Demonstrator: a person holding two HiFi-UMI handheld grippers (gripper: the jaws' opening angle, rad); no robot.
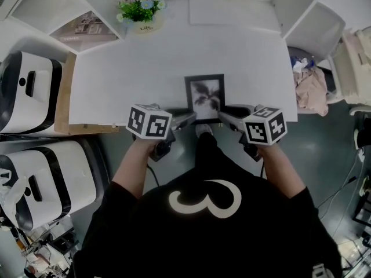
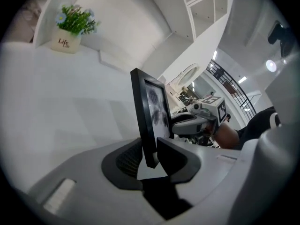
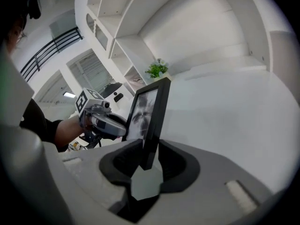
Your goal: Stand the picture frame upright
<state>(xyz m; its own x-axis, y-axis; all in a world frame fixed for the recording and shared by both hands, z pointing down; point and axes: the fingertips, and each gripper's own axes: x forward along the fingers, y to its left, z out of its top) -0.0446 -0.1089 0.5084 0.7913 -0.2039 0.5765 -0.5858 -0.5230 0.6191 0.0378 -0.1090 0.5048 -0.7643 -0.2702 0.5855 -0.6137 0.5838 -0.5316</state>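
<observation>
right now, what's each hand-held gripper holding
left hand-held gripper: closed on the picture frame, at one side.
right hand-held gripper: closed on the picture frame, at the opposite side.

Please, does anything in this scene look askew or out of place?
Only the black rectangular picture frame: it is at the white table's near edge, gripped at both lower corners by the left claw and right claw, not standing by itself. Nothing looks spilled or damaged.
</observation>
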